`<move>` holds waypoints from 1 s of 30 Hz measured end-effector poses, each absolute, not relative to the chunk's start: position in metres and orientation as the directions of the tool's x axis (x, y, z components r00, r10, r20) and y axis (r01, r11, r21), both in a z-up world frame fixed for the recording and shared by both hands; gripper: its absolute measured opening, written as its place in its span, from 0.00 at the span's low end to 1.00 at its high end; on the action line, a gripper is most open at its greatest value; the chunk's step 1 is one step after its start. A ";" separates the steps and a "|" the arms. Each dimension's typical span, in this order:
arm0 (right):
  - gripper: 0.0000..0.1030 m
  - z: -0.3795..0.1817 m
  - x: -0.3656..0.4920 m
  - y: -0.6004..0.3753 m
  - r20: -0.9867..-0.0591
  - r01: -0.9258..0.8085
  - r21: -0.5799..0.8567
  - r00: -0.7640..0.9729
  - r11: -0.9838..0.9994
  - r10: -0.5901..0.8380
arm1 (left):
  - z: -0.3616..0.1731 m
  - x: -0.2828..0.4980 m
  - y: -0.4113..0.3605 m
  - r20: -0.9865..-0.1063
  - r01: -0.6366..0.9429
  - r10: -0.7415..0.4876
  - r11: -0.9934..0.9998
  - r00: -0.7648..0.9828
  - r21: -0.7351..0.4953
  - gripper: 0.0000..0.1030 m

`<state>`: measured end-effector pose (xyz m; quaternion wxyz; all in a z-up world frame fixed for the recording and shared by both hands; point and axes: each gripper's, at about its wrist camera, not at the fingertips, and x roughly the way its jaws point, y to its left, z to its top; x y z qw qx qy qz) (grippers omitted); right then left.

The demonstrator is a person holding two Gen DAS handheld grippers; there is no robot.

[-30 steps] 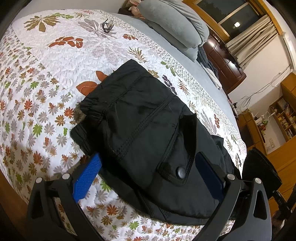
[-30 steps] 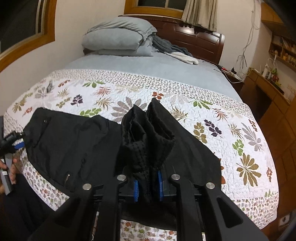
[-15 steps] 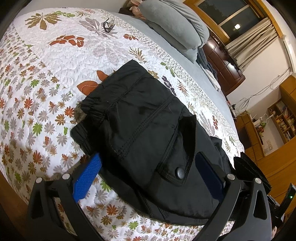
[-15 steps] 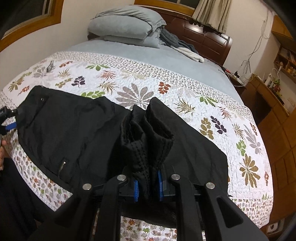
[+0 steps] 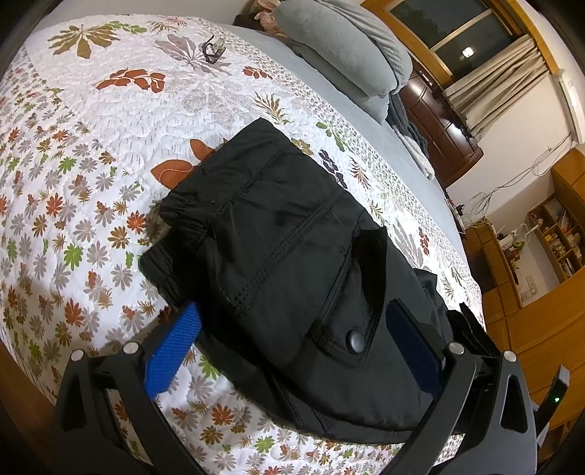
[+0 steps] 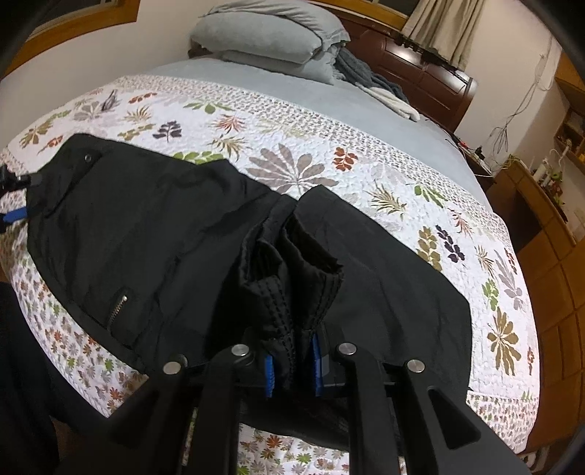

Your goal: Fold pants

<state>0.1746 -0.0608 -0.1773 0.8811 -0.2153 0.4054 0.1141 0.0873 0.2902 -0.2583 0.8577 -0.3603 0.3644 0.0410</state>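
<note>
Pinching a bunched hem of the black pants (image 6: 204, 234) between its blue pads, the right gripper (image 6: 292, 369) is clamped tight on the fabric, near the bed's edge. The left gripper (image 5: 296, 350) sits with its fingers spread wide on either side of the waistband end, where a snap-buttoned pocket flap (image 5: 351, 329) lies; the pads press on nothing. Beyond them, the pants stretch flat across the leaf-patterned quilt (image 6: 329, 146). Farther back lie a grey sheet (image 6: 292, 87), stacked grey pillows (image 6: 270, 33) and a dark wooden headboard (image 6: 413, 73).
</note>
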 end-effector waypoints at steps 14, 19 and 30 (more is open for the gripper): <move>0.28 -0.217 0.165 -0.045 -0.790 -0.466 -0.341 0.613 0.817 0.020 | -0.258 0.087 0.291 -0.649 -0.331 -0.197 0.731 0.735 -0.596 0.97; 0.54 -0.214 0.150 -0.043 -0.805 -0.556 -0.290 0.582 0.779 0.116 | -0.257 0.088 0.290 -0.637 -0.329 -0.204 0.718 0.743 -0.613 0.97; 0.69 -0.153 0.178 -0.117 -0.779 -0.459 0.085 0.523 0.885 0.345 | -0.257 0.090 0.291 -0.604 -0.321 -0.225 0.679 0.764 -0.660 0.97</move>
